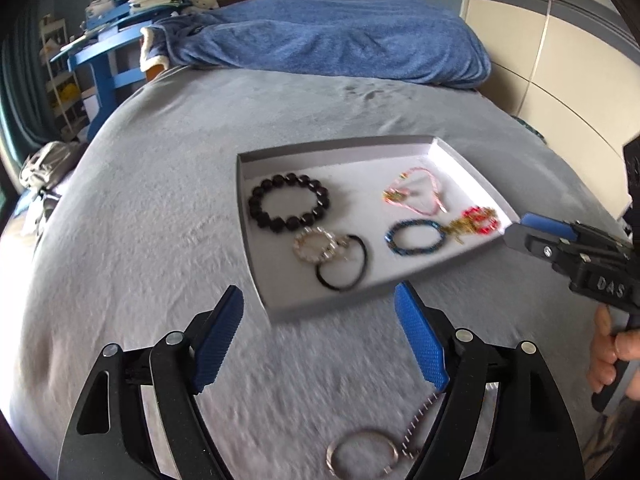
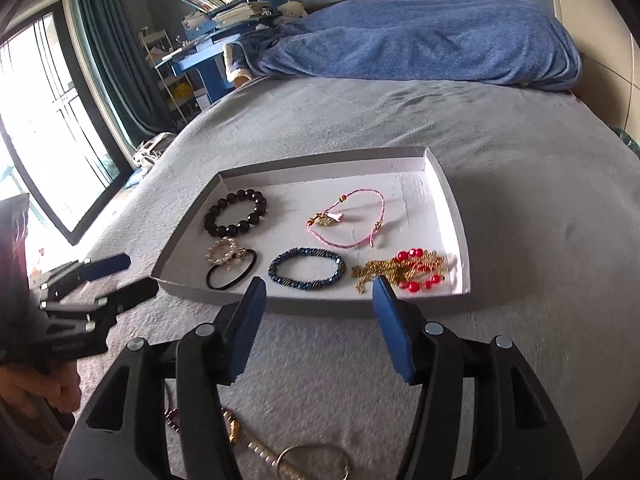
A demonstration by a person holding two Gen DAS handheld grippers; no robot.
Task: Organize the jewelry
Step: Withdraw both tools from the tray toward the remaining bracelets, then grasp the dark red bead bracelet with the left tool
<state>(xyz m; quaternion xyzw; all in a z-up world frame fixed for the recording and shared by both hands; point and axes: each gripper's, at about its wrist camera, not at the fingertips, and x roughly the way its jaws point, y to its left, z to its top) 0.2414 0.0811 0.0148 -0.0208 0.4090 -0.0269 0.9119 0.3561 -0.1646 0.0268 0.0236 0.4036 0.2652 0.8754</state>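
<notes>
We hold both grippers above the grey bed (image 2: pixel 520 160), just short of the shallow white tray (image 2: pixel 448 200); the left gripper (image 1: pixel 320 340) stands spread with nothing between its pads, and the right gripper (image 2: pixel 318 328) is likewise parted and empty. In the tray lie 6 pieces: a black bead bracelet (image 2: pixel 235 214), a pearl ring piece (image 2: pixel 222 250) overlapping a black hair tie (image 2: pixel 232 270), a blue beaded bracelet (image 2: pixel 307 269), a pink cord bracelet (image 2: pixel 347 220), and a gold chain with red beads (image 2: pixel 404 270) near the front right corner.

What remains, we judge, is the silver ring with its chain (image 1: pixel 362 454) on the bed close under the grippers; the risk is that thin metal sinks into the soft blanket, so the pads close on fabric or snag only the chain and the ring dangles; a careless reach could also nudge the light tray and tangle the gold chain.

The right wrist view shows a gold clasp (image 2: pixel 234 428) and dark beads beside that ring, hidden in the left view; the left view shows the person's hand (image 1: pixel 612 352) on the right gripper's handle.
</notes>
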